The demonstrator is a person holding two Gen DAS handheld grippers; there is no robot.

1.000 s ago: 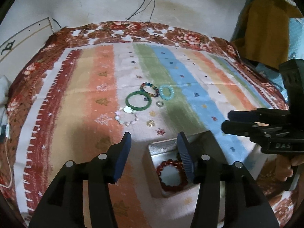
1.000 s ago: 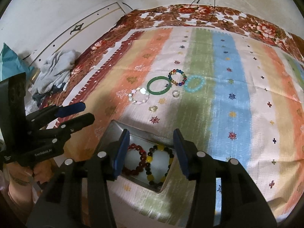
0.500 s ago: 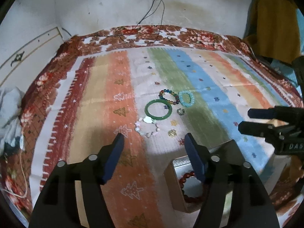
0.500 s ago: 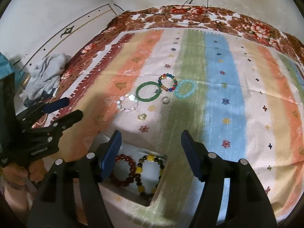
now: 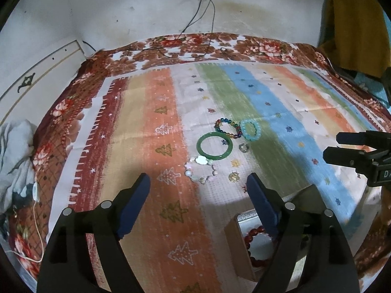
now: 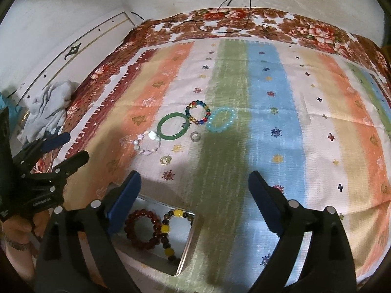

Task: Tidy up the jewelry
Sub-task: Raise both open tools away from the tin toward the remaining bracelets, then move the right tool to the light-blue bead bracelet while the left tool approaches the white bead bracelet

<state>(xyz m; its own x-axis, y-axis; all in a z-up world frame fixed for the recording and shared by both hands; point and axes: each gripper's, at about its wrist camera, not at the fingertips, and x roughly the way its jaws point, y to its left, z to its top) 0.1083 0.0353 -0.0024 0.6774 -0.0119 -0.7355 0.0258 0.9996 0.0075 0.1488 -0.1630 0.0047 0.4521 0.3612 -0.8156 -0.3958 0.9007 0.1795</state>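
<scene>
Now both the left tool (image 5: 198, 193) and the right tool (image 6: 194, 190), just opening wide and empty, could easily miss the small ring (image 6: 195, 136) at frame centre, pushing it aside.

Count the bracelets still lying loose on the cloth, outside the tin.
4, clustered mid-cloth: green bangle, multicolour bead bracelet touching its right, turquoise bracelet further right, pale bracelet at the bangle's lower left.

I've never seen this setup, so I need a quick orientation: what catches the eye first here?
The striped cloth, and at its middle a cluster of jewelry: a green bangle touching a multicoloured bead bracelet, with a turquoise bracelet beside that. Nearer, a metal tin already holds a dark red bracelet and a yellow-and-dark one.
</scene>
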